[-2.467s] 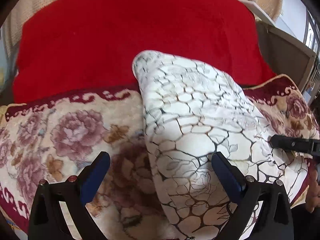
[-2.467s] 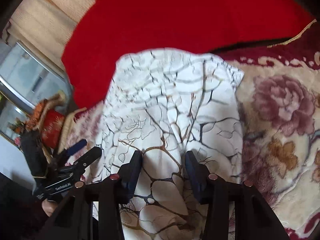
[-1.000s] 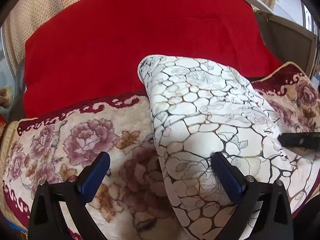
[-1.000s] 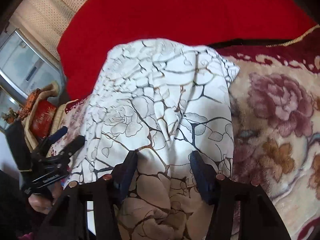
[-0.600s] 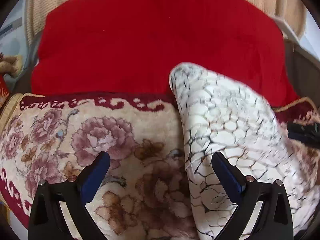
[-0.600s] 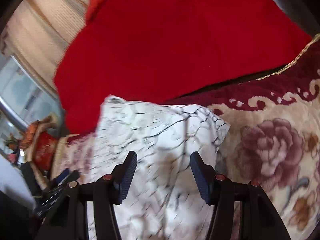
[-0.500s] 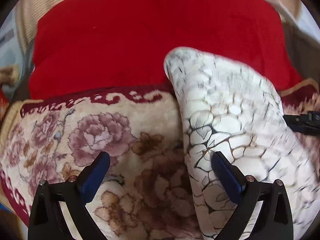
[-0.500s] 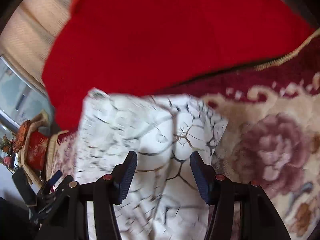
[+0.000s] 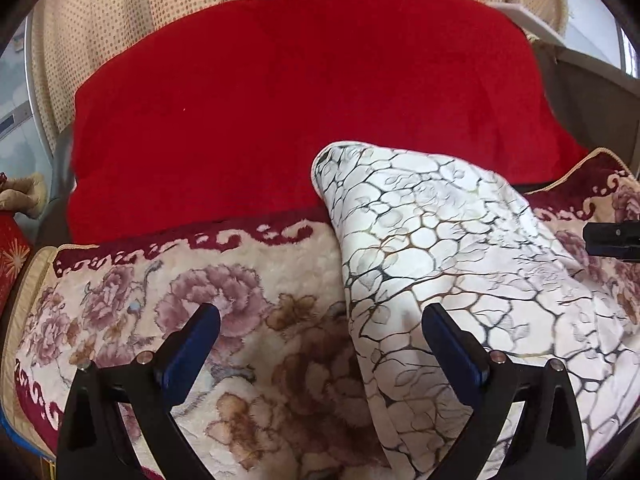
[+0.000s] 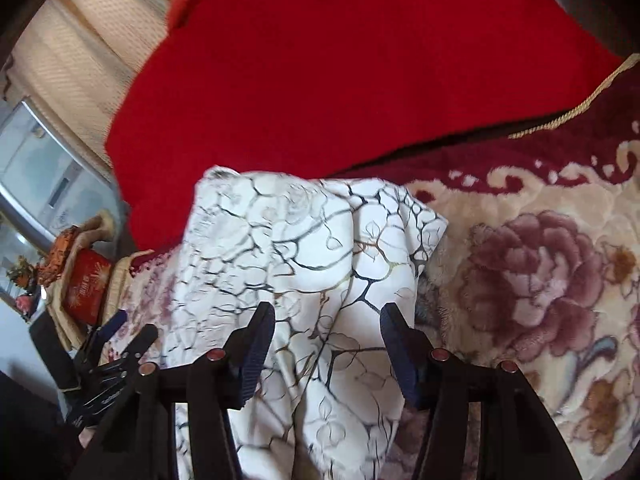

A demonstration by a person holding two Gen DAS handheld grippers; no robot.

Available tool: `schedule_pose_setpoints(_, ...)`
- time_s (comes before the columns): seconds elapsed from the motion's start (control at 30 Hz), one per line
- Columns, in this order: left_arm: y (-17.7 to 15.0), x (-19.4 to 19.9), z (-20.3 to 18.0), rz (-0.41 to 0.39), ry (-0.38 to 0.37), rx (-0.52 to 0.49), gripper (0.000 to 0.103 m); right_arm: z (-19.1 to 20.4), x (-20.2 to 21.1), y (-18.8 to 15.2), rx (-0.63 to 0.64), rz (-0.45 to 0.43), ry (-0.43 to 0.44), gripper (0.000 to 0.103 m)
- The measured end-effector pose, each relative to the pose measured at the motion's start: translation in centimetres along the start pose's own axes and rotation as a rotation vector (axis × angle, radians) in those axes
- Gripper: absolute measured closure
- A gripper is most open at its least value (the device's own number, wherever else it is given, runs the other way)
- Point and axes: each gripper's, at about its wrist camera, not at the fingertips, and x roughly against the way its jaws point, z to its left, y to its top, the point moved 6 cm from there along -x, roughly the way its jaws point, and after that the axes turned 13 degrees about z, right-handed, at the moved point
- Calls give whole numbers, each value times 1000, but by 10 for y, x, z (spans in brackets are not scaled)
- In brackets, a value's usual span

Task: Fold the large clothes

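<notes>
**Inspector:** Claws and cloth?

**Operator:** My left gripper gapes wide and empty; my right gripper is half open, gripping nothing. One white garment lies at twelve o'clock on the floral blanket, red blanket beyond. I'd pinch the far hem squarely.

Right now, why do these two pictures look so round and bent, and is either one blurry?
Left wrist view: a fisheye lens bows the red blanket and leaves dark corners; the white patterned cloth is sharp and brightly daylit. Right wrist view: same curving, with slight smearing on the cloth at its left side.
</notes>
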Motion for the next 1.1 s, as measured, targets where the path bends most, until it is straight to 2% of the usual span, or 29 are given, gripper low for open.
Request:
schedule_pose_setpoints(0.13, -1, 7, 0, -18, -16, -4, 2, -16, 12, -2, -48, -4, 64, 37)
schedule_pose_setpoints(0.3, -1, 9, -4, -15, -55, -7, 2, -28, 4, -4, -88, 36, 100, 37)
schedule_pose_setpoints(0.4, -1, 9, -9, 11, -139, -11, 2, -31, 5, -7, -90, 41, 112, 37)
schedule_pose_setpoints(0.53, -3, 3, -13, 85, -331, 14, 2, -33, 7, -9, -86, 40, 143, 36)
schedule_pose_setpoints(0.63, -5, -8, -8, 143, -399, 67, 2, -37, 8, -9, -91, 41, 155, 36)
schedule_pose_setpoints(0.7, -6, -13, -3, 150, -371, 97, 2, -40, 7, -10, -98, 45, 153, 36)
schedule_pose_setpoints(0.77, -4, -12, 0, 122, -305, 105, 2, -43, 10, -10, -109, 33, 153, 36)
schedule_pose_setpoints(0.87, 1, -5, -2, 77, -209, 69, 2, -32, 27, -8, -67, -43, 176, 36)
schedule_pose_setpoints(0.93, 0, -8, -8, 85, -133, 20, 2, -13, 33, -9, -4, -43, 201, 36)
schedule_pose_setpoints(1.1, -10, -15, -17, 106, -66, -51, 2, 42, 30, -34, 237, 27, 129, 38)
